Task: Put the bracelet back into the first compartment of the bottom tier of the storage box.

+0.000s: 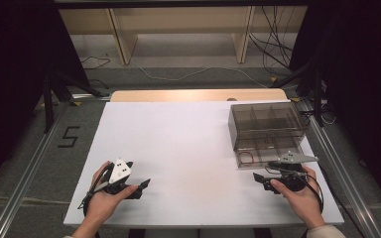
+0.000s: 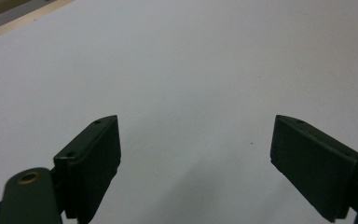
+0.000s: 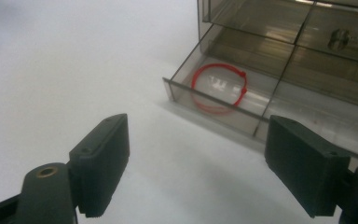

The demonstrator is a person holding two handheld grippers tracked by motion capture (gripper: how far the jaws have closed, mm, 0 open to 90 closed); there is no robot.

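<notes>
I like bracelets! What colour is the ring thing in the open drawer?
Red. The ring shows best in the right gripper view.

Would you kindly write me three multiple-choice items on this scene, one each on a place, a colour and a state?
1. Where does the thin ring lie?
A. In the pulled-out drawer of the clear organizer box
B. On the bare white table
C. Between the left tool's jaws

2. What colour is the ring?
A. Blue
B. Red
C. Green

3. How does the right tool stand?
A. Shut on the ring
B. Shut on the drawer front
C. Open, holding nothing

Answers:
1 A, the right gripper view shows the ring inside the drawer's left compartment.
2 B, it reads plainly red against the smoky plastic.
3 C, its jaws stand wide apart with only white table between them.
</notes>
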